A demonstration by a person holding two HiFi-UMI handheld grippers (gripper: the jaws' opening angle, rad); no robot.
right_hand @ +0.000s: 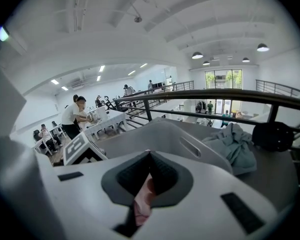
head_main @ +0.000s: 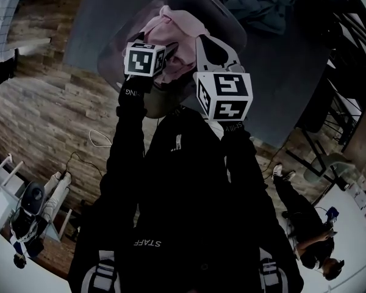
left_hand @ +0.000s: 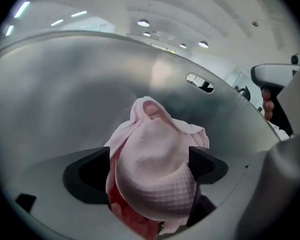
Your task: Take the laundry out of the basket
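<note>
Two grippers work pink garment (head_main: 174, 26) in basket (left_hand: 90, 94): we clamp right gripper (right_hand: 149, 184) on fold; left gripper (left_hand: 150, 166) spread astride bunch, readying two-handed lift.

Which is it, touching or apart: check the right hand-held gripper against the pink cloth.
Touching. The right gripper view shows the right hand-held gripper with jaws closed on a fold of the pink cloth.

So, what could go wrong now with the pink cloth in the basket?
The right gripper is shut on only a thin edge of the pink cloth, so it may slip free when lifted. The left gripper stands open around the bulk of the cloth, not pressing it; lifting before it closes would leave the weight on that thin edge. The wall of the basket is close, so a lift could bump it.
</note>
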